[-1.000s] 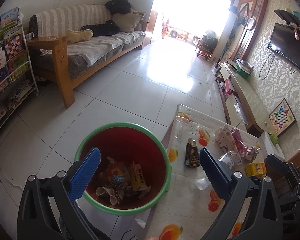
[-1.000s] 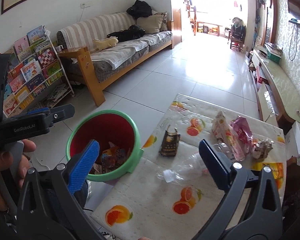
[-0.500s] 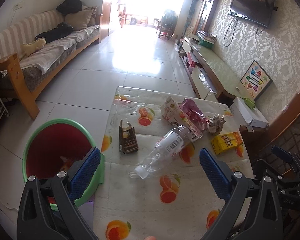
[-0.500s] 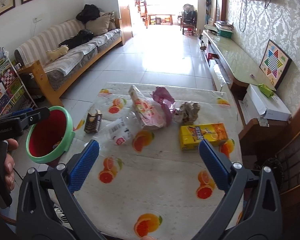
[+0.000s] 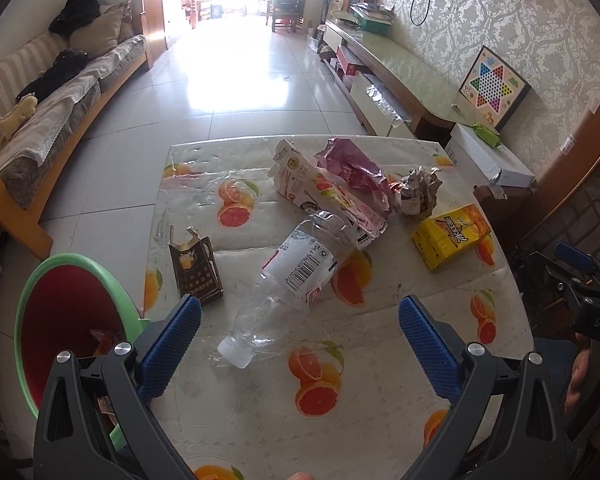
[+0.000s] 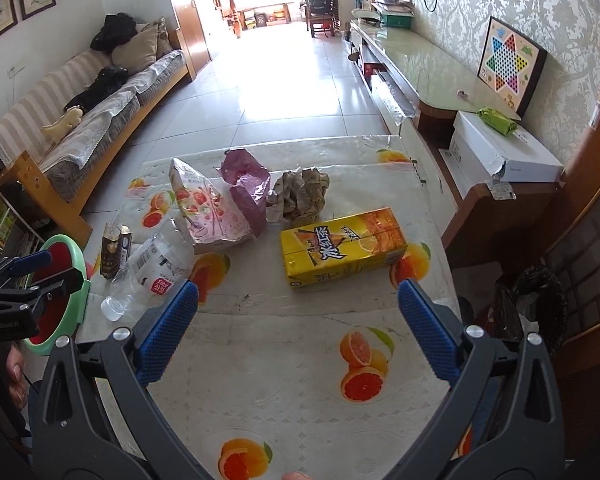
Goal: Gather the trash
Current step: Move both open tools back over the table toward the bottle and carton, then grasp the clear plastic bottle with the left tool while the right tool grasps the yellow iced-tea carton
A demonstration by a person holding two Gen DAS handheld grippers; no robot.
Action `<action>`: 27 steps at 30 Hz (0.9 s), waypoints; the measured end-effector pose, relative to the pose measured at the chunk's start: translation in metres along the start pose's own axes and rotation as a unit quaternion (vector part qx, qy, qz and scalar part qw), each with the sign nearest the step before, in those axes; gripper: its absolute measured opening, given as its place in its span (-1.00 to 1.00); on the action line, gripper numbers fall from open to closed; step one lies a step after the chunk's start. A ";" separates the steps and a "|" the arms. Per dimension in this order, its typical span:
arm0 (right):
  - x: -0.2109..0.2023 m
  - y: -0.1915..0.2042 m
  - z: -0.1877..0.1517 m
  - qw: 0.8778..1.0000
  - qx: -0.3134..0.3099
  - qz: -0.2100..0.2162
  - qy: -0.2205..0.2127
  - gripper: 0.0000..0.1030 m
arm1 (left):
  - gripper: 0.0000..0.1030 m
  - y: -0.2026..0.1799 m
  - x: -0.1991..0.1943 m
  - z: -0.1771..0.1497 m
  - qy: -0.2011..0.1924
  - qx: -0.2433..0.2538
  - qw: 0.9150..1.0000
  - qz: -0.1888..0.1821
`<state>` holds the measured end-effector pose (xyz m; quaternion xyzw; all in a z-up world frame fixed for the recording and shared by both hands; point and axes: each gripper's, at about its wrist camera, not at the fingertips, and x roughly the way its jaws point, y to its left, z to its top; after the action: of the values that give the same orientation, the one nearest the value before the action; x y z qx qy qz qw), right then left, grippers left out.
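1. The left hand-held gripper [image 5: 299, 336] hovers over the table [image 5: 380, 432], jaws spread wide and empty, the cap end of a clear bottle [image 5: 288, 292] between its fingers.
2. The right hand-held gripper [image 6: 298, 312] is likewise released, holding nothing, with a yellow carton [image 6: 342, 246] just ahead of it.
3. More trash lies on the table: a dark pack [image 5: 196, 270], a pink pouch [image 5: 324, 196], a purple wrapper [image 5: 352, 172] and crumpled paper [image 5: 418, 194].
4. The bin [image 5: 32, 296] stands at the table's left edge with trash inside.

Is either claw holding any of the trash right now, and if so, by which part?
Nothing is held. The left claw and the right claw are both open and empty above the table.
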<state>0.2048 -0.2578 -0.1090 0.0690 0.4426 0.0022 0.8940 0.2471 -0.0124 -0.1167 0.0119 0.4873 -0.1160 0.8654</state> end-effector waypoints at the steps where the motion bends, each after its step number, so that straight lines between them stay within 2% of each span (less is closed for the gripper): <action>1: 0.006 -0.003 0.001 1.000 0.009 -0.002 0.003 0.91 | 0.85 0.000 0.005 0.002 0.003 0.002 1.000 -0.001; 10: 0.062 -0.007 0.019 0.997 0.066 -0.033 0.022 0.91 | 0.85 0.002 0.048 0.008 0.029 0.014 0.999 0.002; 17: 0.110 -0.020 0.028 0.989 0.130 -0.054 0.052 0.91 | 0.85 0.010 0.074 0.007 0.048 0.012 0.999 -0.001; 21: 0.133 -0.024 0.028 0.985 0.145 -0.070 0.066 0.91 | 0.85 0.016 0.085 0.007 0.052 0.005 0.999 0.000; 27: 0.144 -0.020 0.034 0.984 0.132 -0.109 0.053 0.91 | 0.85 0.020 0.105 0.008 0.064 0.001 0.998 0.002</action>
<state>0.3176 -0.2720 -0.2052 0.1377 0.4906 -0.1497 0.8473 0.3100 -0.0134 -0.2030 0.0210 0.5418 -0.1141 0.8325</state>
